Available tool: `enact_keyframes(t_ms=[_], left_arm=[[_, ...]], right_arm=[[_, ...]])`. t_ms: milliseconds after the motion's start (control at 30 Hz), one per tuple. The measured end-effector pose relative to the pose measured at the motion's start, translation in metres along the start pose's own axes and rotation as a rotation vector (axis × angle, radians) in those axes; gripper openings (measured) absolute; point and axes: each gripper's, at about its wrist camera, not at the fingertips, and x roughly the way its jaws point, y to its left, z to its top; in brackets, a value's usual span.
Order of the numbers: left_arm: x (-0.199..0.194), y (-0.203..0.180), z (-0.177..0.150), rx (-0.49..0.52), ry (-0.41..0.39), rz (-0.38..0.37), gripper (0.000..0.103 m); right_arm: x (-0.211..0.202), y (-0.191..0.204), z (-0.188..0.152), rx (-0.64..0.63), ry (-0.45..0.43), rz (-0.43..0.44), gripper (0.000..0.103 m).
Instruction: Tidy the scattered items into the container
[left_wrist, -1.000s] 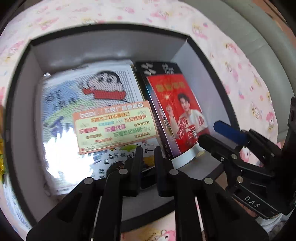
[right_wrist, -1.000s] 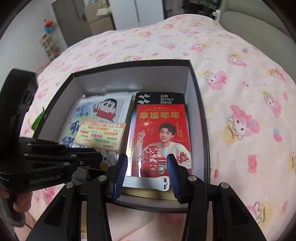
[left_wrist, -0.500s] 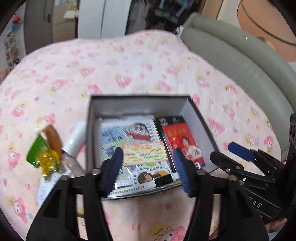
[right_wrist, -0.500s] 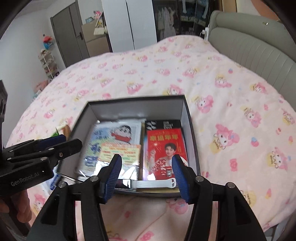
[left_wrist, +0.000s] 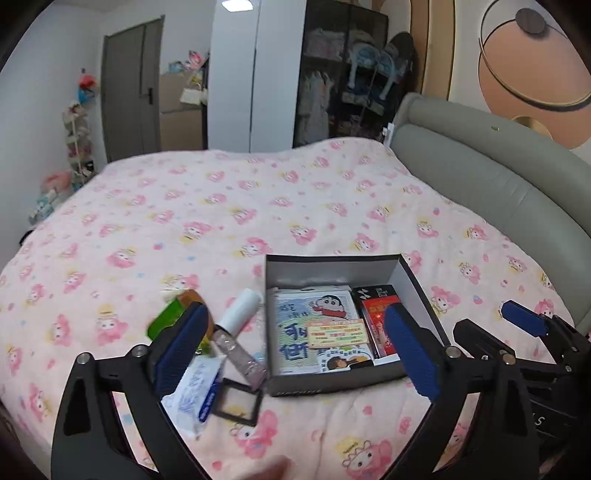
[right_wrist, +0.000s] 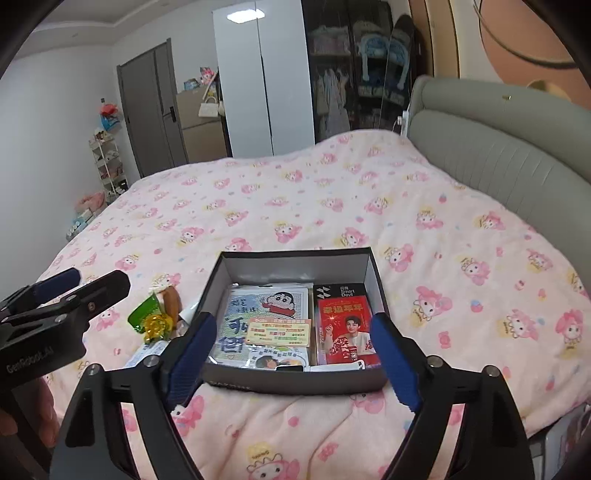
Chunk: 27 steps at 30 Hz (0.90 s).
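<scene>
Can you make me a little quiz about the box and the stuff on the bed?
1. True or false: the box has a lid on it.
2. Which lies in the box? A) cartoon sticker pack B) green snack packet C) white-capped tube
3. Fill in: both grippers' jaws are ____.

Key: 1 false, it sits uncovered. 2 A; the others lie on the blanket left of it. 3 open, left gripper and right gripper holding nothing.

The left claw (left_wrist: 295, 347) is hanging above the bed (left_wrist: 221, 221), its jaws just having opened wide, with nothing between them. Below, the box (left_wrist: 332, 267) is holding a cartoon packet (left_wrist: 310, 314) and a red package (left_wrist: 376, 314); a white-capped tube (left_wrist: 236, 328), framed mirror (left_wrist: 236, 402) and green wrapper (left_wrist: 166, 317) are lying left of it.
</scene>
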Motion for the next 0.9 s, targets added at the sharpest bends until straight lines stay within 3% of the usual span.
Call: enact_keyframes(t_ms=[200,333,600,900], left_arm=[[-0.045,0.008,-0.021,-0.009,-0.055,0.045,0.102],[-0.065,0.008,-0.037,-0.008,-0.054,0.038,0.102],[-0.074,-0.003,-0.073,0.009,-0.021,0.028,0.102],[-0.076,-0.015,-0.083,0.033,-0.014,0.025,0.102]], right_arm=[[-0.030,0.019,-0.015,-0.044,-0.001,0.024,0.084],[-0.052,0.020,-0.028,-0.016,-0.040,-0.012,0.084],[-0.076,0.010,-0.057,0.043,-0.068,-0.066,0.086],[-0.077,0.010,-0.071,0.023,-0.044,-0.073,0.086]])
